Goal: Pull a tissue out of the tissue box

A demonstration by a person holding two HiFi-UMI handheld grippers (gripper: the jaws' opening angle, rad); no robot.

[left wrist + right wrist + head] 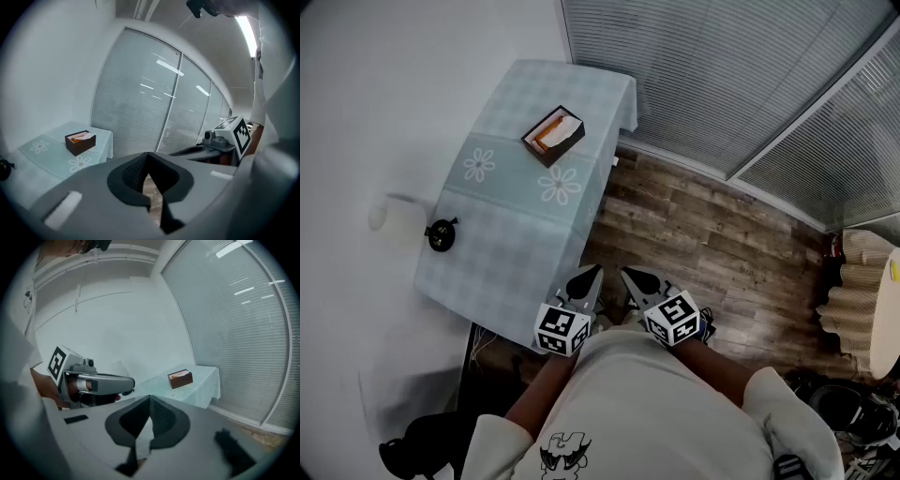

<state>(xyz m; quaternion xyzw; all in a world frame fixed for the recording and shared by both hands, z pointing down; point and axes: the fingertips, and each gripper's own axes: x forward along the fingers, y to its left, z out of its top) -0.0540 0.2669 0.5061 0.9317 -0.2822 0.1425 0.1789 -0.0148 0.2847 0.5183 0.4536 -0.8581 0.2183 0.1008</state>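
Observation:
A dark brown tissue box (pixel 553 136) with white tissue showing in its open top stands on the far half of a table under a pale green checked cloth (pixel 506 234). The box also shows small and far off in the left gripper view (pixel 80 142) and the right gripper view (pixel 180 378). Both grippers are held close to the person's body, off the table's near corner. My left gripper (pixel 589 274) (pixel 149 154) has its jaws together with nothing between them. My right gripper (pixel 634 277) (pixel 150 398) is likewise shut and empty. Each gripper points slightly downward.
A small black object (pixel 441 234) sits at the table's left edge, near the white wall. Window blinds (pixel 722 75) run behind the table and to the right. Wooden floor (pixel 703 244) lies right of the table, with a wicker piece (pixel 862 300) at the far right.

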